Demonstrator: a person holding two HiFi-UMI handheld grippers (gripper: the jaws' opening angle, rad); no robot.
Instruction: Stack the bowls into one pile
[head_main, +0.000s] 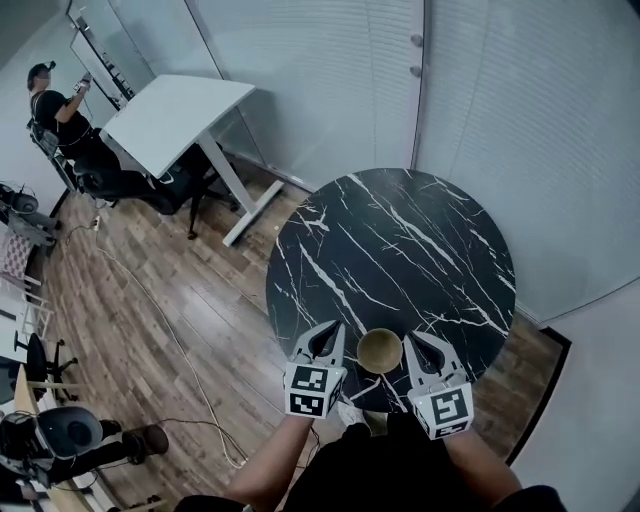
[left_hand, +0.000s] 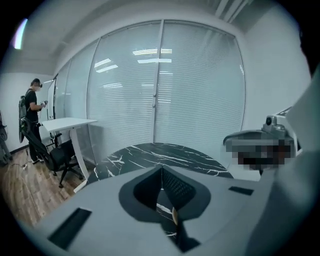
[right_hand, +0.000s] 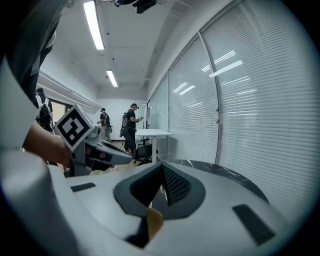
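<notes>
Resting on marble table: tan bowl

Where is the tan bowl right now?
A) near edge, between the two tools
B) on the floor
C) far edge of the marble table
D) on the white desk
A: the tan bowl sits at the near edge of the marble table, between the left tool and the right tool.

Left gripper at near left, jaws closed tip to tip, nothing gripped, aimed away and somewhat downward. Right gripper near right, well apart from the left, jaws likewise together and empty, aimed away. Bare forearms reaching forward, one behind each gripper.
</notes>
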